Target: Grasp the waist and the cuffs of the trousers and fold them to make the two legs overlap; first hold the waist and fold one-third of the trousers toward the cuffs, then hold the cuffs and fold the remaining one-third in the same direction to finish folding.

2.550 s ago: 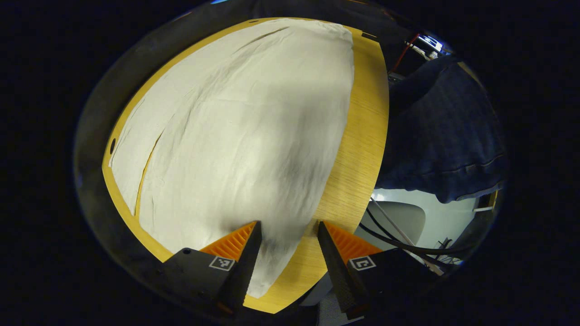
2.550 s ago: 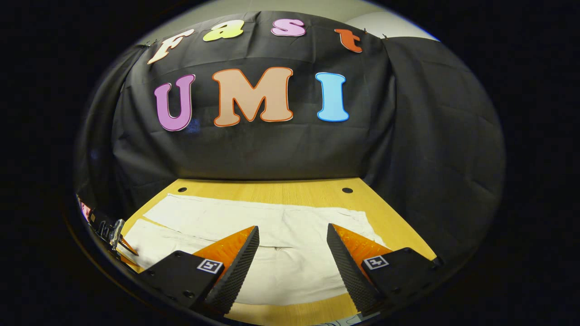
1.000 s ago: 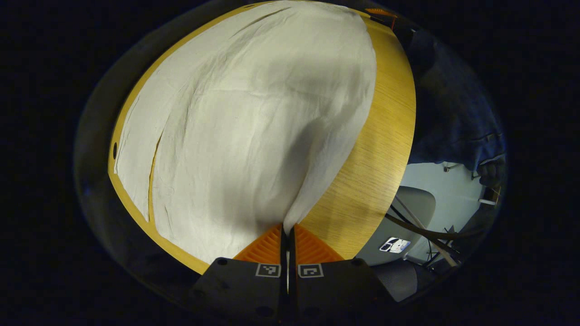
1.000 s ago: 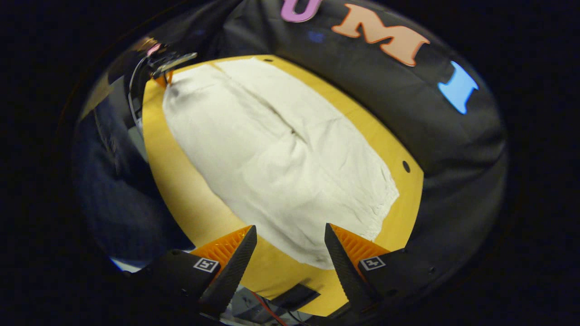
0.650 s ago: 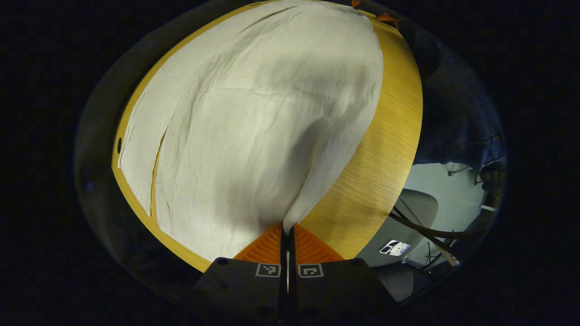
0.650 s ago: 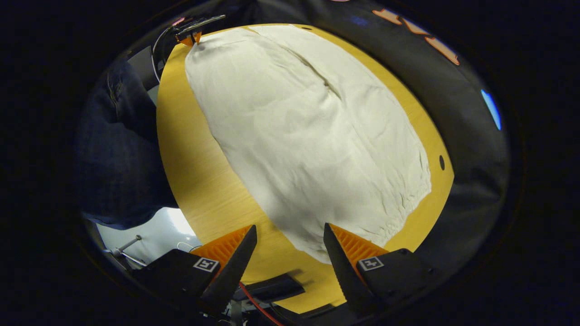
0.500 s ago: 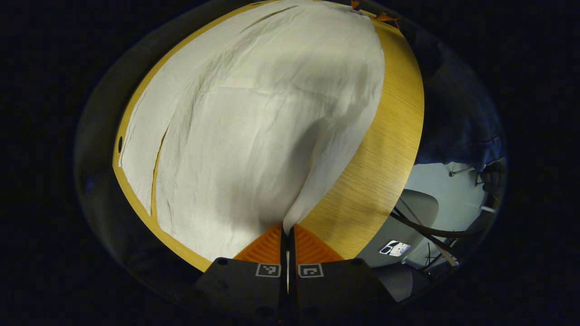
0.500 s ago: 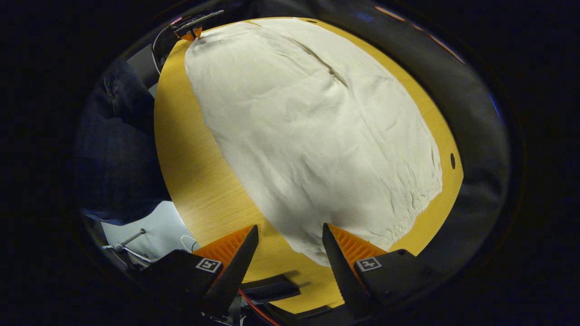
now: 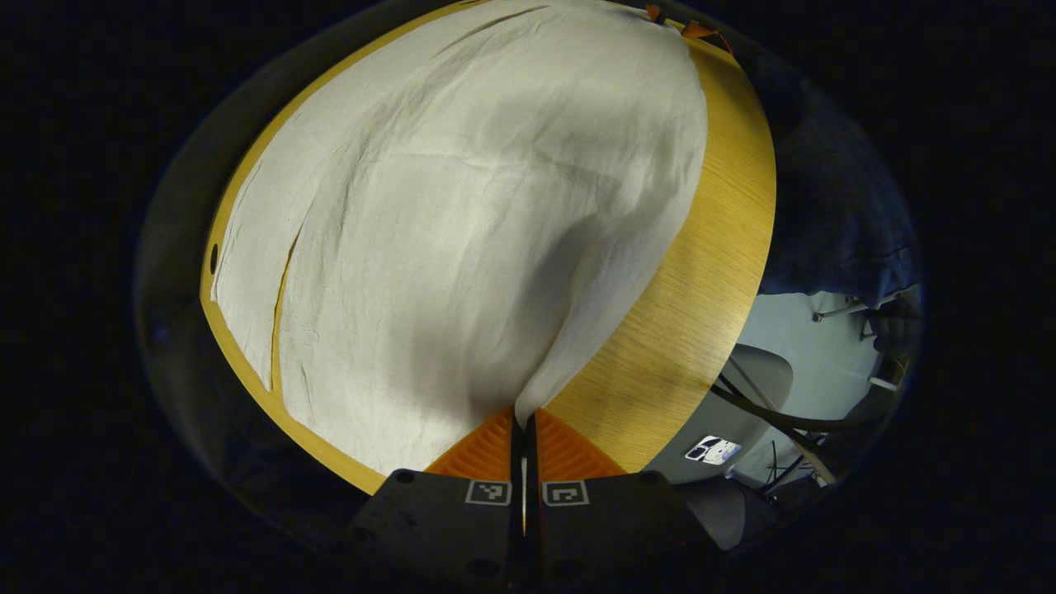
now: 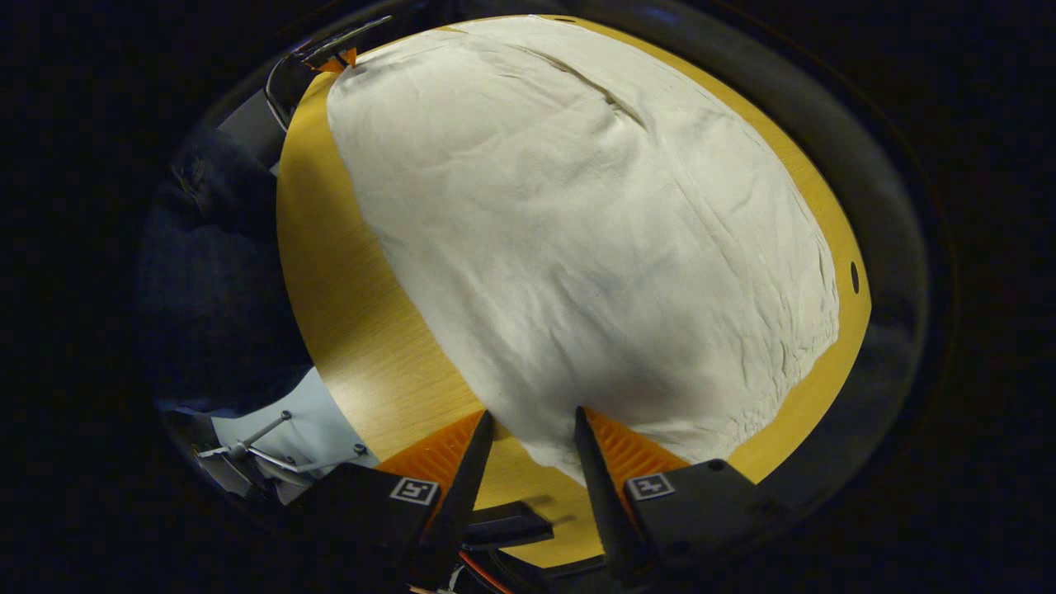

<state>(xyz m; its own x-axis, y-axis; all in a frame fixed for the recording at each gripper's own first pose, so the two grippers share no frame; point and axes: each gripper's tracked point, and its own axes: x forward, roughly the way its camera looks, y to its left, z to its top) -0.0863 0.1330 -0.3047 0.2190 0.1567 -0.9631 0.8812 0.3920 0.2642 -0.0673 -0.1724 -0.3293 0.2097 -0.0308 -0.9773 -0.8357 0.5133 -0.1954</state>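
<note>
**Left gripper pinching the trousers' edge, right gripper straddling the waist corner**

Your left gripper has its two fingers pressed together on the near edge of the trousers, and the cloth rises in a small peak from the bench into the pinch. From there the pale trousers spread flat across most of the wooden top, with the split between the two legs showing as a thin line near the far left side. A strip of bare wood runs along the right of the cloth, beside a person's dark blue clothing. Past the bench edge you can see a chair and some cables on the pale floor.

Your right gripper has its fingers apart with a narrow gap between them, and the near corner of the trousers lies in that gap. Whether either finger touches the cloth, you cannot tell from here. The gathered waistband edge runs along the right side of the cloth, close to the rim of the bench. At the far corner of the trousers, the other gripper's fingers meet the cloth. A small round hole sits in the wood just past the waistband on the right.
</note>
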